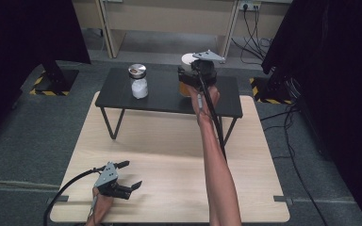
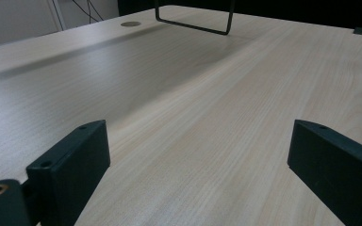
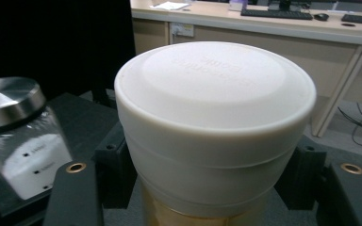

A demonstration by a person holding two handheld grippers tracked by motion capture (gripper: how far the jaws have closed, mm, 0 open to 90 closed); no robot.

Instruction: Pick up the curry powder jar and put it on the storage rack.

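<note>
Now we have the right gripper [image 1: 187,79] with its fingers clamped around the white-lidded jar [image 3: 214,127], over the black shelf [image 1: 165,101] beside the steel-lidded jar [image 1: 138,81]. Next, probably, a steady carry. Our left gripper [image 1: 131,175] rests wide open, empty, on the worktop [image 1: 169,155].

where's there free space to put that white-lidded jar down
The light wooden table is bare between the left gripper and the black raised shelf. On the shelf, room lies between the steel-lidded glass jar and the white-lidded amber jar in the right gripper; also at its right end.
</note>
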